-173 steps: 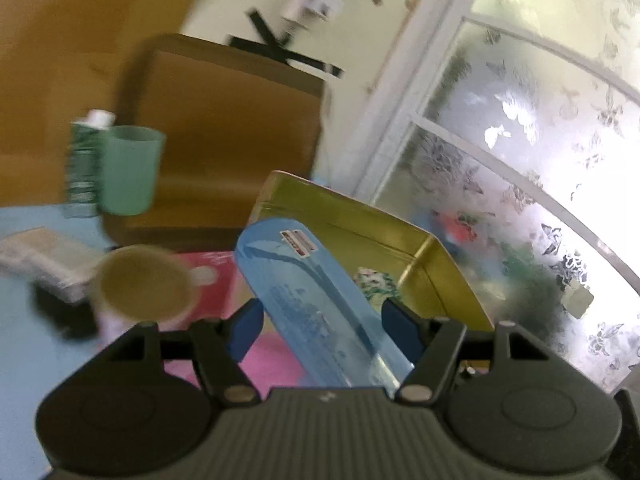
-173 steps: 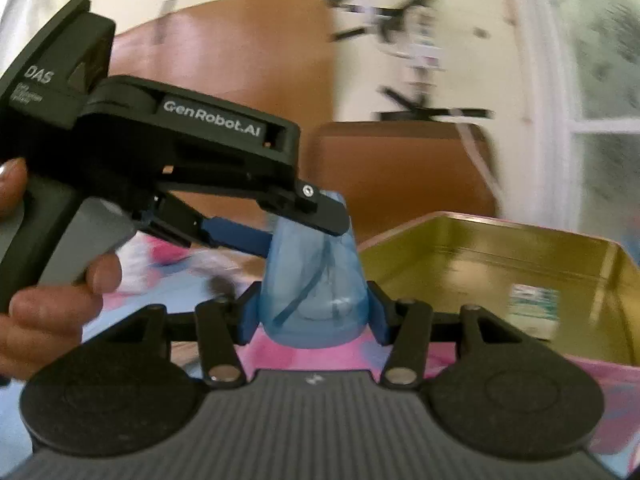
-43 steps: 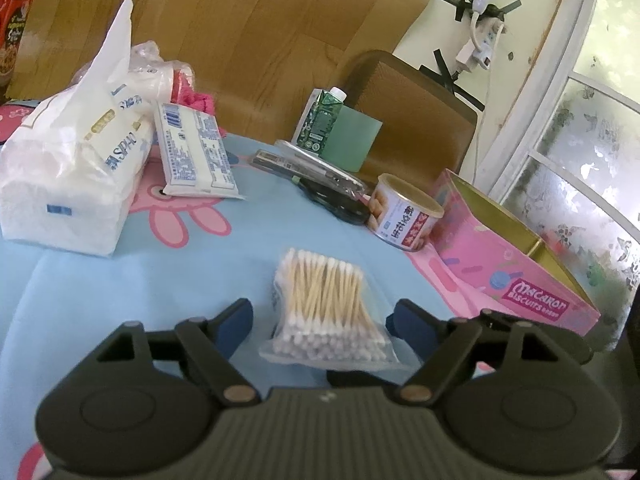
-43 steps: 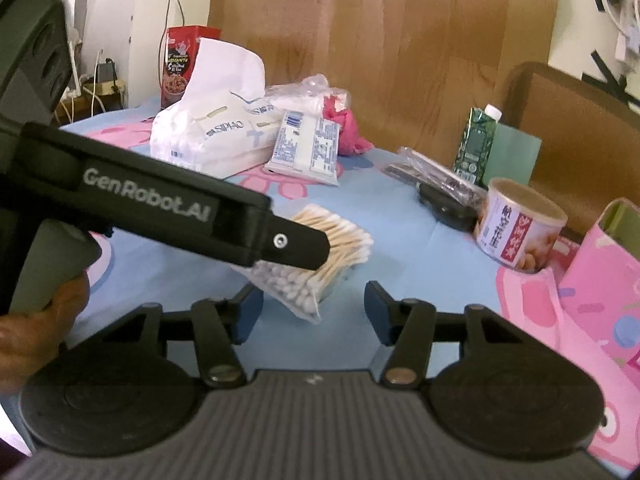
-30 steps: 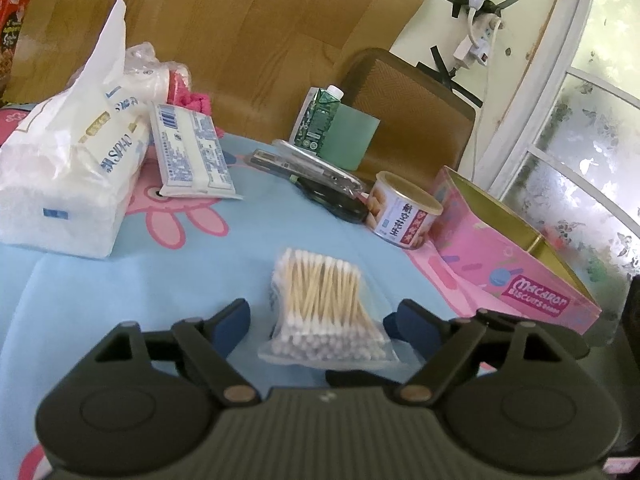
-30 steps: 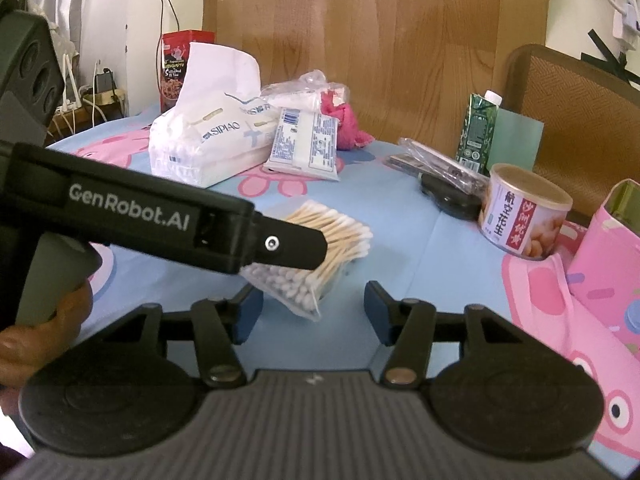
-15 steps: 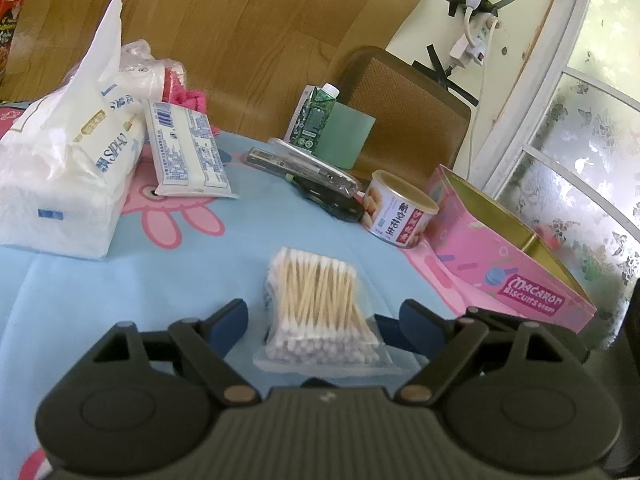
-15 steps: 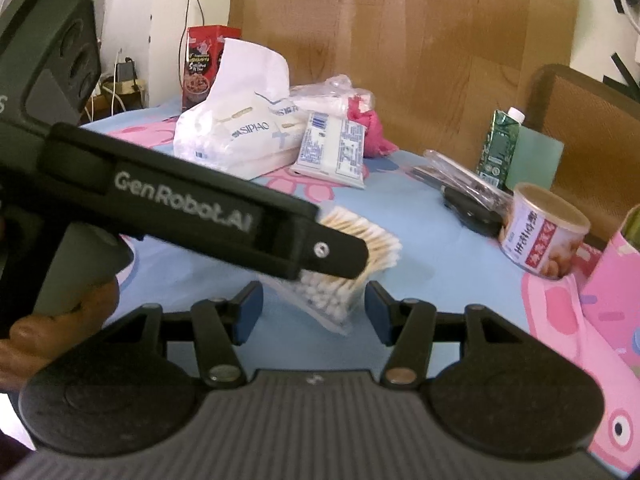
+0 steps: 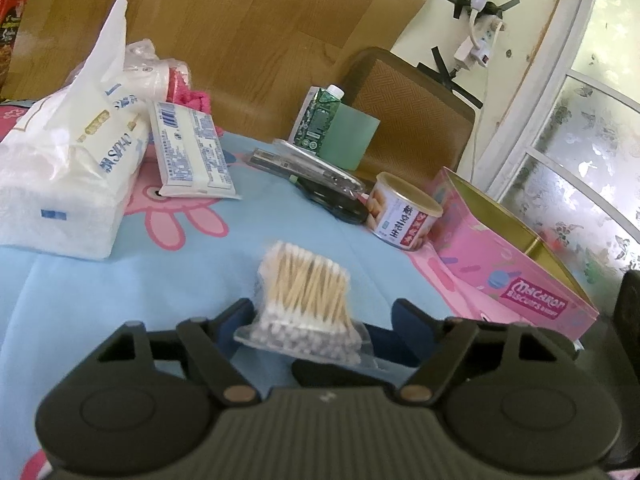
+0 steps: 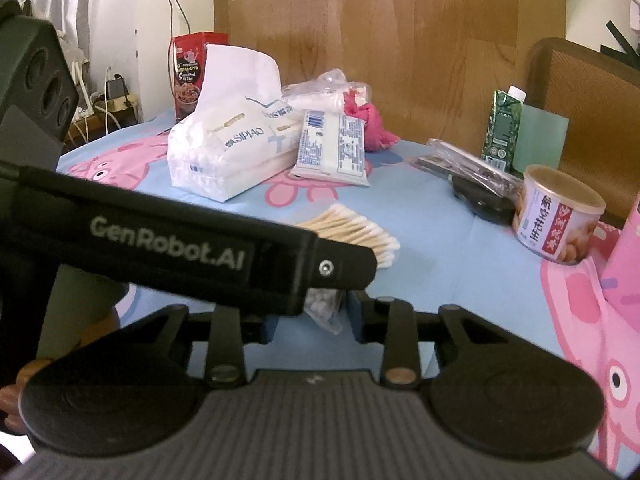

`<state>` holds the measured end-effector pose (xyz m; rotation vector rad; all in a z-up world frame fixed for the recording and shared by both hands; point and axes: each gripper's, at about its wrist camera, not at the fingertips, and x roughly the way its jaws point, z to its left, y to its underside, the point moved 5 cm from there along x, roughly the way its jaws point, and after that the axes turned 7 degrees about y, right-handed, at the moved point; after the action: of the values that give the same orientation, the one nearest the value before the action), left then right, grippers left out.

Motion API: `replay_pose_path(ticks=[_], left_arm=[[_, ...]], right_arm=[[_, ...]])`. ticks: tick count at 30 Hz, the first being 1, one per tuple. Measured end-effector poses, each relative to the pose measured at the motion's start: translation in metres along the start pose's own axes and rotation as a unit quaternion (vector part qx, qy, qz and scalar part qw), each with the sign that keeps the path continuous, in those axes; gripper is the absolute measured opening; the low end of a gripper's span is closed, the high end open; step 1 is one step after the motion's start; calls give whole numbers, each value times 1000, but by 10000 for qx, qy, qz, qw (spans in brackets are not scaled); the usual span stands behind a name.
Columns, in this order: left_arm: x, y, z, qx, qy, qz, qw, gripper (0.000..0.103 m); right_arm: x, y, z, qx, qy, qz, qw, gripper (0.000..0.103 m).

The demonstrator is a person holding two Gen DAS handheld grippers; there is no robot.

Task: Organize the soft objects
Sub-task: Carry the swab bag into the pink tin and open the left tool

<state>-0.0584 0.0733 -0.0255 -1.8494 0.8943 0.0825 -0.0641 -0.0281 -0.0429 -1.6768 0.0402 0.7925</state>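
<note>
A clear bag of cotton swabs (image 9: 306,300) lies on the blue cartoon tablecloth (image 9: 160,280). My left gripper (image 9: 322,320) straddles its near end with jaws closing. The left pad touches the bag's side and the right pad stands apart from it. In the right wrist view the bag (image 10: 352,228) is half hidden behind a finger (image 10: 344,268) of the left gripper. My right gripper (image 10: 314,318) has the bag's plastic corner between its closing jaws, and a gap still shows beside the left pad. A pink open biscuit tin (image 9: 504,272) stands to the right.
A large tissue pack (image 9: 68,184), a wipes packet (image 9: 192,160) and a pink cloth (image 9: 188,96) lie at the back left. A food can (image 9: 404,220), a black case (image 9: 332,200), a green carton (image 9: 316,120) and a cup (image 9: 352,136) stand behind. A person's hand (image 10: 8,400) holds the left gripper.
Both pairs of jaws have narrowed around the swab bag. The right gripper now has the bag's corner between its fingers, and the bag looks slightly shifted and blurred.
</note>
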Motion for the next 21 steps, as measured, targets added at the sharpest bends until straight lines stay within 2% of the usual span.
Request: replay_pose_path(ticks=[3,6,15,21], left_arm=[[0,-1,1,-28,-44,-9,10000,62],[0,0,0,-15,18,26,10000,55],[3,-2,-18,-117,183,28,9998,50],[22,-24,-62,263,412,65,9988,50]], right_arm=[[0,0,-2,80,4,-10,10000,35],[-3,1,-5,144,33,-37,9999,33],[-20,4,-15,179,90,-192,9996,31],[-45,-6,-47,277,455,-707,9961,30]])
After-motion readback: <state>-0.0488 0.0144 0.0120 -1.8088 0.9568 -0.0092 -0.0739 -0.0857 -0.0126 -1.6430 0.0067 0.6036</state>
